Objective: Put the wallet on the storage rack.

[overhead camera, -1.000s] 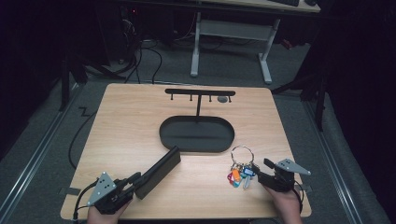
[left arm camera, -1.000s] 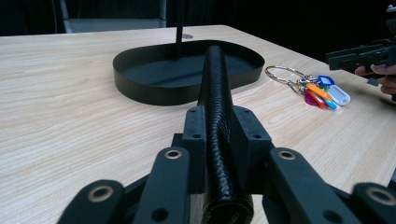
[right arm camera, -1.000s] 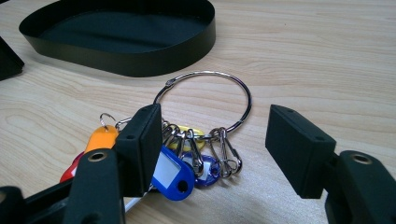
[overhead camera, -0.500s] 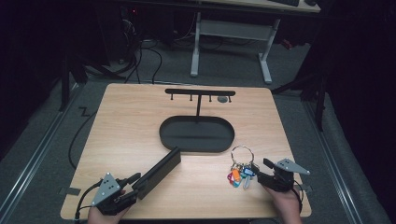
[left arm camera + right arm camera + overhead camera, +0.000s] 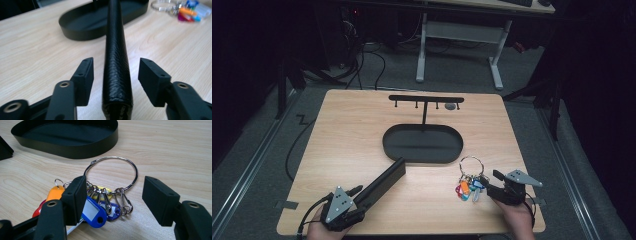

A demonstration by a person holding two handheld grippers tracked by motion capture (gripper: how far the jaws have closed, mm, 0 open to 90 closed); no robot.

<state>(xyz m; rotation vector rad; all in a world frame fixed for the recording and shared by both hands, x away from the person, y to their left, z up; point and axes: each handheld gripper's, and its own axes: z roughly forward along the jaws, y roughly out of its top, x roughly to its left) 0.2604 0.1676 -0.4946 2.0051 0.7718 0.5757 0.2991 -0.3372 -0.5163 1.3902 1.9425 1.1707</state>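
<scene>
A long black leather case [image 5: 383,182] lies on the wooden table, running from my left gripper [image 5: 358,196] toward the oval black tray [image 5: 388,146]. In the left gripper view the case [image 5: 116,57] sits between the jaws with a gap on each side; the jaws have just been opening and the left gripper [image 5: 115,72] is open. A metal key ring [image 5: 471,167] with several coloured tags [image 5: 466,190] lies at the front right. My right gripper [image 5: 486,183] stands open just by the tags. In the right gripper view, the ring [image 5: 133,167] lies between the jaws of the right gripper [image 5: 115,195].
A black stand with a hooked crossbar [image 5: 426,99] rises behind the tray on a thin post. The tray wall [image 5: 75,151] is close beyond the keys. Bare wood stretches across the left and far parts of the table [image 5: 347,130]. Beyond the table, a desk frame stands on the dark floor.
The left gripper's jaws have spread apart and let go of the black case, which stays lying on the table. The right gripper and the keys have not moved.
</scene>
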